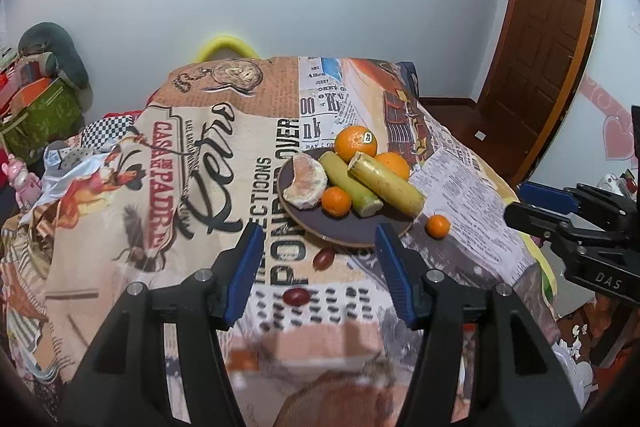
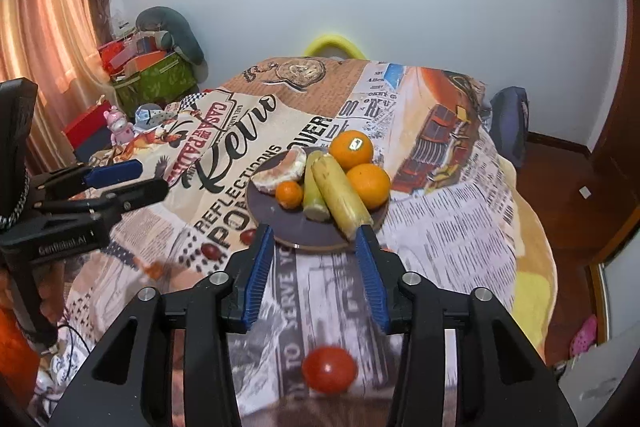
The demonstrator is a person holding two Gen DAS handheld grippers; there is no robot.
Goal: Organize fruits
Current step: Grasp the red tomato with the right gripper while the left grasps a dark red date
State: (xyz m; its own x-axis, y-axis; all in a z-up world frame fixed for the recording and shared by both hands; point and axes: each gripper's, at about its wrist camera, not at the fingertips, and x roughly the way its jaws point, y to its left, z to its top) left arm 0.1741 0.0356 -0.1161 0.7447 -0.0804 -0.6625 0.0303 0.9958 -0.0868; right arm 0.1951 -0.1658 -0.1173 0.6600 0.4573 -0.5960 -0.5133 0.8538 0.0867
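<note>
Nearest to me, under my right gripper (image 2: 316,259), a small red tomato (image 2: 329,369) sits loose on the printed cloth (image 2: 460,227) covering the bench. My right fingers (image 2: 258,267) are spread apart and empty, pointed toward the plate, so I judge they are poised for a pick, not carrying anything. My left gripper (image 1: 320,259) also hangs with its fingers apart and nothing between them. Just beyond it two dark red grape-like fruits, the nearer one (image 1: 296,295) and the farther one (image 1: 323,256), lie on the cloth short of the dark plate (image 1: 344,231). A small mandarin (image 1: 437,225) rests off the plate's right edge, apart from it.

These strays look like what is left to gather. The plate already holds the bulk: two yellow-green stalk pieces (image 1: 386,183) laid side by side across its middle, a peeled citrus half (image 1: 306,185) at its left, a small mandarin (image 1: 337,201) in front, and two large oranges (image 1: 355,143) behind, propped against the stalks so they should not roll.
</note>
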